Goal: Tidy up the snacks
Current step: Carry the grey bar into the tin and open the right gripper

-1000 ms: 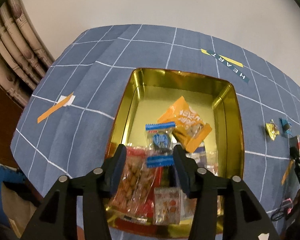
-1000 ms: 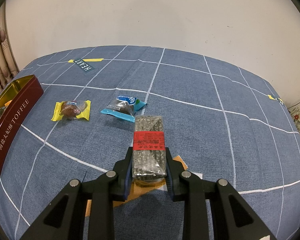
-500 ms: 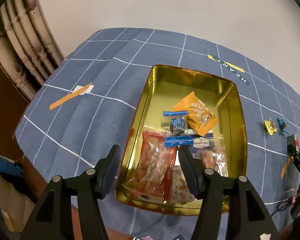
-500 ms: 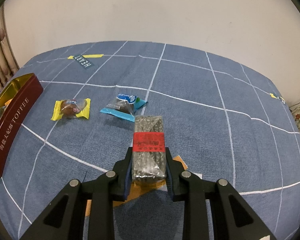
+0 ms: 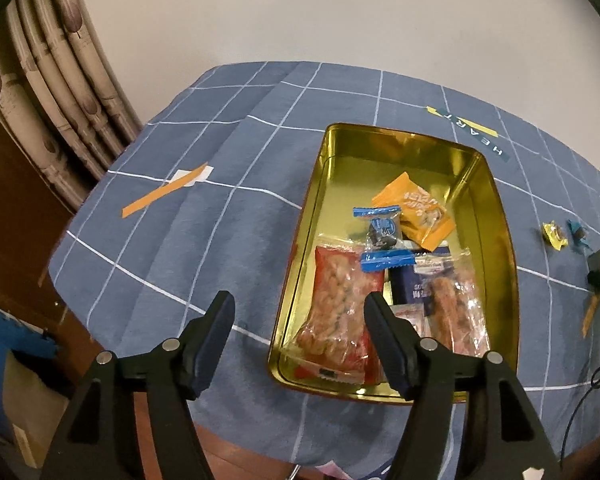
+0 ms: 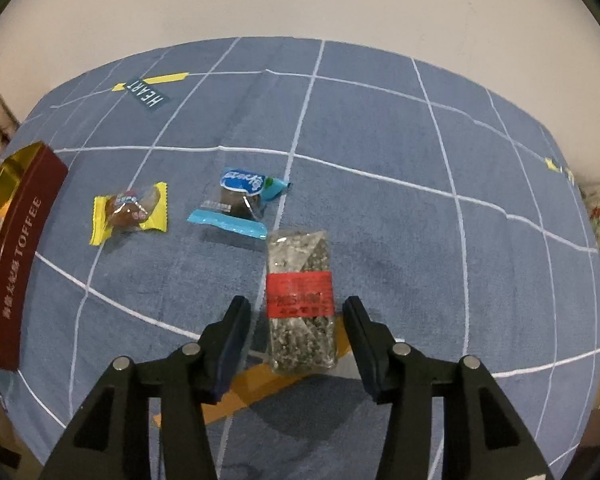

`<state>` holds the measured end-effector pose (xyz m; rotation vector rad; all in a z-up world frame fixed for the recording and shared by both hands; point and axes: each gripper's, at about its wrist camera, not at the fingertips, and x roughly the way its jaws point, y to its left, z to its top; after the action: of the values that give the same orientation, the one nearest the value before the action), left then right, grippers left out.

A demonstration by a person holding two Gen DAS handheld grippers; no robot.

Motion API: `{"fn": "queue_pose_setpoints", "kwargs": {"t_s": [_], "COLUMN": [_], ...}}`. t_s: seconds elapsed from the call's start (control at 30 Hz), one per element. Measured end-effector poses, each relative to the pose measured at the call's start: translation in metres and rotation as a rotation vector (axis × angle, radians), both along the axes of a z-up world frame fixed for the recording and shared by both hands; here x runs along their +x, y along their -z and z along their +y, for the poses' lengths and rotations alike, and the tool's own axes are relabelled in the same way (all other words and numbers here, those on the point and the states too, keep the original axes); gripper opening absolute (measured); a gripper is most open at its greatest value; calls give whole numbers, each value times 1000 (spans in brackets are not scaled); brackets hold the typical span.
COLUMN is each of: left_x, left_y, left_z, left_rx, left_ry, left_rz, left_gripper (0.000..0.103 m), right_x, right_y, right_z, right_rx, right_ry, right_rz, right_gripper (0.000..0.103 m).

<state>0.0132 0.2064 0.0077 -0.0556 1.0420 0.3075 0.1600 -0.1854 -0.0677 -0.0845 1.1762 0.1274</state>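
A gold tin (image 5: 307,216) on the blue checked cloth holds an orange packet (image 5: 418,209), a blue-ended candy (image 5: 384,238), a red bag of nuts (image 5: 342,304) and several more wrapped snacks. My left gripper (image 5: 300,312) hangs over the tin's near left rim, jaws opening, nothing between them. In the right wrist view a clear bar of dark seeds with a red label (image 6: 300,300) lies on the cloth between the fingers of my right gripper (image 6: 298,316). Those jaws are opening and the pads stand clear of the bar. A yellow candy (image 6: 130,212) and a teal candy (image 6: 240,202) lie beyond it.
The tin's red side (image 6: 18,268) reads TOFFEE at the left of the right wrist view. Orange tape strips (image 5: 164,194) (image 6: 244,390) and a HEART label (image 6: 148,94) mark the cloth. A curtain (image 5: 48,92) hangs left; the table's near edge (image 5: 228,446) drops to the floor.
My right gripper has let go of the seed bar, which now lies on the cloth. My left gripper has drawn back and left from the blue-ended candy and spread wider.
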Motion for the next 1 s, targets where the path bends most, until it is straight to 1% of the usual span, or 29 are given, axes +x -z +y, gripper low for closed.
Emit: {"fn": "queue_pose_setpoints", "kwargs": {"t_s": [0.1,0.13,0.17,0.2,0.23,0.37,0.43,0.5,0.63,0.7,0.8,0.9,1.0], "left_x": [-1,-2,-2,-3,-4,-4,-4,-4,-4,-5,-5,-6,-7], "left_y": [-1,-1,-2,-2,-3,-2,-2,-2,-1,-1,-1,-2,-2], "left_z": [4,5,6,6,6,7,9,12,17,19,21,24,27], "left_rx": [-26,-31,-34,-37,-40,-55,-62,-76,-92,-88,-92,-104,-99], "left_ry": [-5,-6,-12,-13,-10,-4,-12,-27,-50,-62,-77,-87,-102], "left_rz": [-6,-11,-16,-19,-21,-16,-16,-17,-12,-14,-12,-25,-25], "left_gripper": [65,65,65,65,66,68,70,70,70,71,71,71,71], "right_x": [0,-1,-2,-3,-3,-4,-6,-10,-15,-17,-21,-24,-31], "right_y": [0,0,0,-1,-2,-1,-2,-3,-13,-20,-33,-45,-57], "right_z": [2,2,3,3,4,6,6,8,16,24,44,73,106], "right_rx": [-12,-13,-15,-13,-15,-24,-32,-33,-23,-8,27,66,104], "right_ry": [11,16,18,20,23,46,58,70,89,83,47,-11,-76], "right_rz": [6,3,2,3,4,-1,-7,-17,-50,-69,-92,-107,-117], "right_gripper": [46,41,33,29,27,27,27,27,27,27,27,27,27]}}
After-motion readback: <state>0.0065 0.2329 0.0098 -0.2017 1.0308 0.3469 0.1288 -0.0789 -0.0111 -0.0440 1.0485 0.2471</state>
